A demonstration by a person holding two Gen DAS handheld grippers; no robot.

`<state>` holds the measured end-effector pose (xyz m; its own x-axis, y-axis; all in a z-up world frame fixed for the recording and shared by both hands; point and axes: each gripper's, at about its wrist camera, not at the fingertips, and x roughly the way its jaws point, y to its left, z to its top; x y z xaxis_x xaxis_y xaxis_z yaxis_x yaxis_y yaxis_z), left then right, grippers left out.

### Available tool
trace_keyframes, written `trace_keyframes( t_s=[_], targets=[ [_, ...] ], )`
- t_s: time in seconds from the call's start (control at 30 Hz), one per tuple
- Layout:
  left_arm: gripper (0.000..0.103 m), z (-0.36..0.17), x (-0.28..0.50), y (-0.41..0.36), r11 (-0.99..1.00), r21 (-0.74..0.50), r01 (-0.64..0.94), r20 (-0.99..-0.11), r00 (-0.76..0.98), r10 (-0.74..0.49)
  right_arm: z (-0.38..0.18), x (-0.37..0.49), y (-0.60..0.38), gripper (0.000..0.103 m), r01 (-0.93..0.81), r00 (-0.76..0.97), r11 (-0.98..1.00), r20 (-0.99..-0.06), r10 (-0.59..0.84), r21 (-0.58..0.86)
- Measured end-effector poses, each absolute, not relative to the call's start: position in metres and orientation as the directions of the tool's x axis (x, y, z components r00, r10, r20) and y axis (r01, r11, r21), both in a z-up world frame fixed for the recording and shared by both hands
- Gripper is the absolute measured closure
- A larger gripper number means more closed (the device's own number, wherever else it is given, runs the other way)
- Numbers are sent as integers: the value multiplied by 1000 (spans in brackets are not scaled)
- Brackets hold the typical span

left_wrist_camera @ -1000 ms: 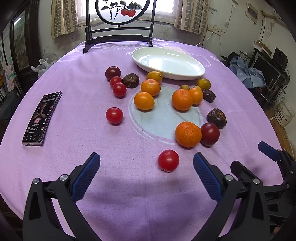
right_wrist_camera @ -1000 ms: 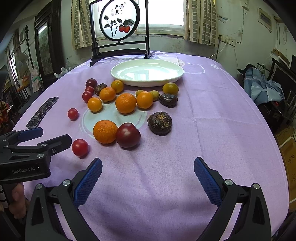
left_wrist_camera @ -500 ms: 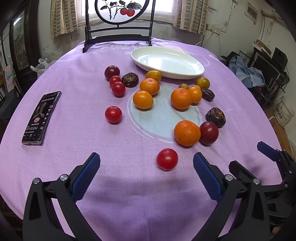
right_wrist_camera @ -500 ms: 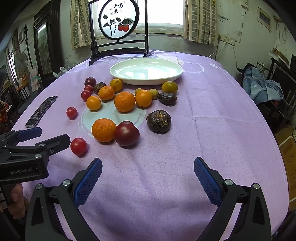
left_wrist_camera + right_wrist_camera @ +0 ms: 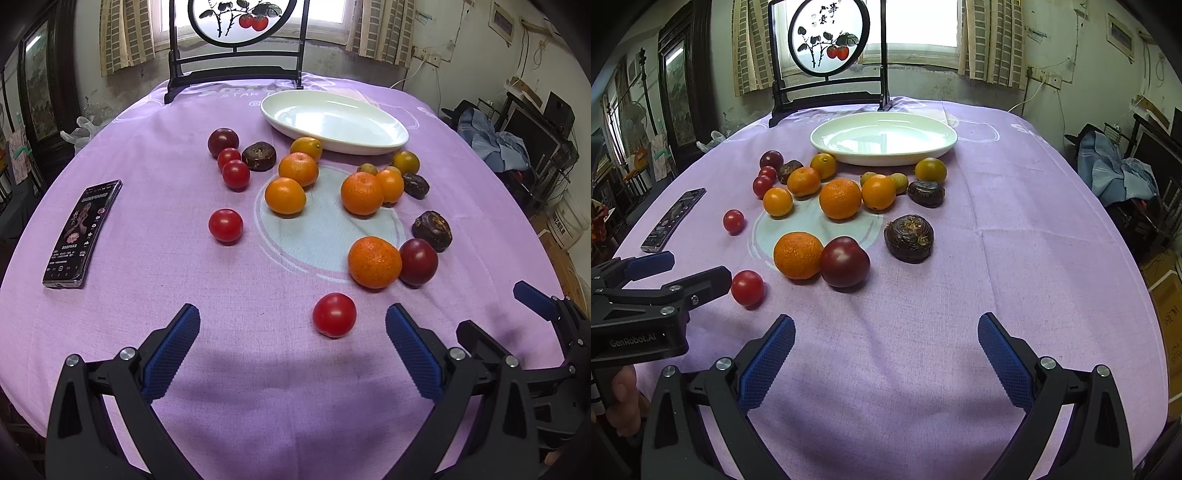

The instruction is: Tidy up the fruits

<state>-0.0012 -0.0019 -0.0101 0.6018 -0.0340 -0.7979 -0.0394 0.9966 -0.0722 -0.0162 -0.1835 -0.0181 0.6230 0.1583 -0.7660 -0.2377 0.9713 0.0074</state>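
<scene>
Left gripper (image 5: 291,347) jaws spread, empty, low over the counter (image 5: 258,387); red tomato (image 5: 334,314) just ahead between the tips, untouched. Right gripper (image 5: 886,354) jaws spread, empty. Remaining fruit scattered mid-counter; white plate (image 5: 391,142) empty at the far side.

Both cams sit low over the near edge of the round table with the purple cloth (image 5: 110,229), facing its far edge and the window. Left wrist view looks from left of centre, close on the small red tomato (image 5: 334,314) nearest that edge. Right wrist view sits further right, angled slightly left. Shared: the scattered fruit, the white oval ceramic dish (image 5: 884,137) (image 5: 334,122), the black smartphone (image 5: 82,232) (image 5: 673,218). Each view catches the other gripper at its side.
</scene>
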Motion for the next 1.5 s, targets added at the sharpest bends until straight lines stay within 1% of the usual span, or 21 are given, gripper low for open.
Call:
trace_keyframes(
  t_s=[0.87,1.37,1.4,1.43,1.47,1.5],
  targets=[
    [5,-14,1,-1,997,-67,-38,-807,590,-32,-22,-15,-185,4,-235,614,972,-773,158,12],
    [5,-43,15,-8,999,-50,21,-831,554,-53,-37,-5,-201,4,-218,584,975,-796,160,37],
    [6,-44,16,-9,999,-43,27,-831,554,-50,-37,-4,-202,4,-215,583,976,-797,159,37],
    [16,-45,18,-10,999,-33,34,-830,556,-46,-36,-3,-203,4,-212,584,977,-796,158,38],
    [34,-46,20,-12,999,-24,46,-830,555,-46,-36,-2,-205,4,-210,586,977,-795,158,39],
    [46,-46,22,-14,996,-43,72,-829,554,-75,-35,0,-206,4,-212,587,976,-793,160,40]
  ],
)
